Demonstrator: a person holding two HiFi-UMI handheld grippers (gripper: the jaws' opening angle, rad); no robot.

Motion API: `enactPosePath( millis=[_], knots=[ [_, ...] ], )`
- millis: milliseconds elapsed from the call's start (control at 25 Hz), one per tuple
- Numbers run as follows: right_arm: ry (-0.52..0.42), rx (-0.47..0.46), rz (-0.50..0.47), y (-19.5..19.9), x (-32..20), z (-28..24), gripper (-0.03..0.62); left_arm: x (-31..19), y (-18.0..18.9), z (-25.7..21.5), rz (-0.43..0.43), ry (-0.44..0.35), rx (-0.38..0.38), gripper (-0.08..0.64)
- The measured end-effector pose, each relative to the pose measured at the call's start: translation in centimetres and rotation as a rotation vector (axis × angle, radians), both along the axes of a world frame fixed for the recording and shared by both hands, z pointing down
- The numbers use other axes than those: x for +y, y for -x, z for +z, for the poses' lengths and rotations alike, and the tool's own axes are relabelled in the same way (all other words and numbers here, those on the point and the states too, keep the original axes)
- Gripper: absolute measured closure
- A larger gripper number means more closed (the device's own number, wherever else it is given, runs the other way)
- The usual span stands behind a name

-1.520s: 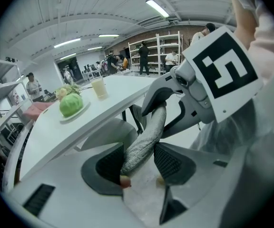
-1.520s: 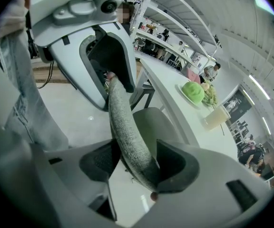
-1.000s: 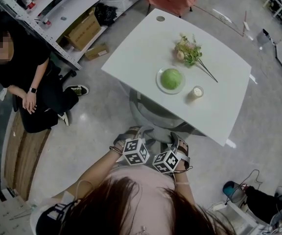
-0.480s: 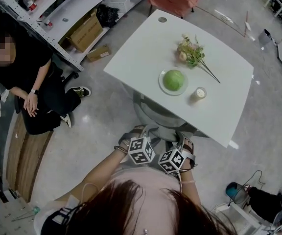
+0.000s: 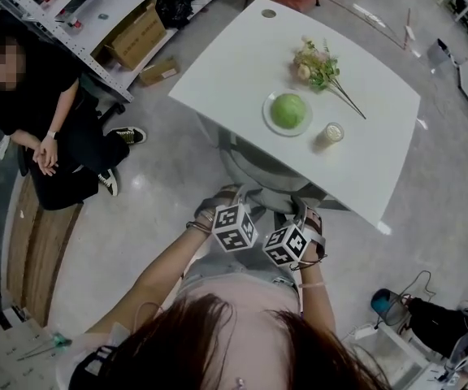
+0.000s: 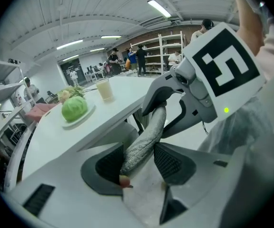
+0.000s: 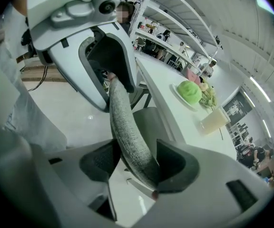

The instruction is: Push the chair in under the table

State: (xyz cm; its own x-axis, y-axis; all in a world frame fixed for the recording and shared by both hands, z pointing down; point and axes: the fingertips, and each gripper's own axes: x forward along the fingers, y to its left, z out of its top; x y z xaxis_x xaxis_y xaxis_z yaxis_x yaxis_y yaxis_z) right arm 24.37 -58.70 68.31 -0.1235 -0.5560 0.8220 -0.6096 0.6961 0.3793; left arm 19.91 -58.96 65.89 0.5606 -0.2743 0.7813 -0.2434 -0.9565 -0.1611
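- The left gripper (image 6: pixel 139 164) is clamped on the grey top rim of the chair (image 6: pixel 149 129).
- The right gripper (image 7: pixel 134 164) is clamped on that same rim.
- The chair stands at the table's (image 5: pixel 234 71) 6 o'clock edge, partly beneath it.

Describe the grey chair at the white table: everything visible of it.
The grey fabric-covered chair has a rounded body and sits partly under the near edge of the white table, its back toward the person. Its backrest rim is a thin, curved band of coarse grey weave. The left tongs and right tongs are each shut on that rim, side by side.
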Motion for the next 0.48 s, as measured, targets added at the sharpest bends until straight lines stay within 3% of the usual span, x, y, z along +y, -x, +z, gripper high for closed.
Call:
enactPosePath(
  millis=[280, 480],
  knots=[
    [-0.037, -0.025, 0.019, 0.0, 0.9, -1.0, 0.351, 0.6, 0.2, -0.5, -0.031, -0.037, -0.017, 0.357],
    [-0.068, -0.063, 0.062, 0.3, 1.9, -2.7, 0.372, 1.3, 1.7, -2.2, -0.106, -0.036, 0.022, 0.367]
  ],
)
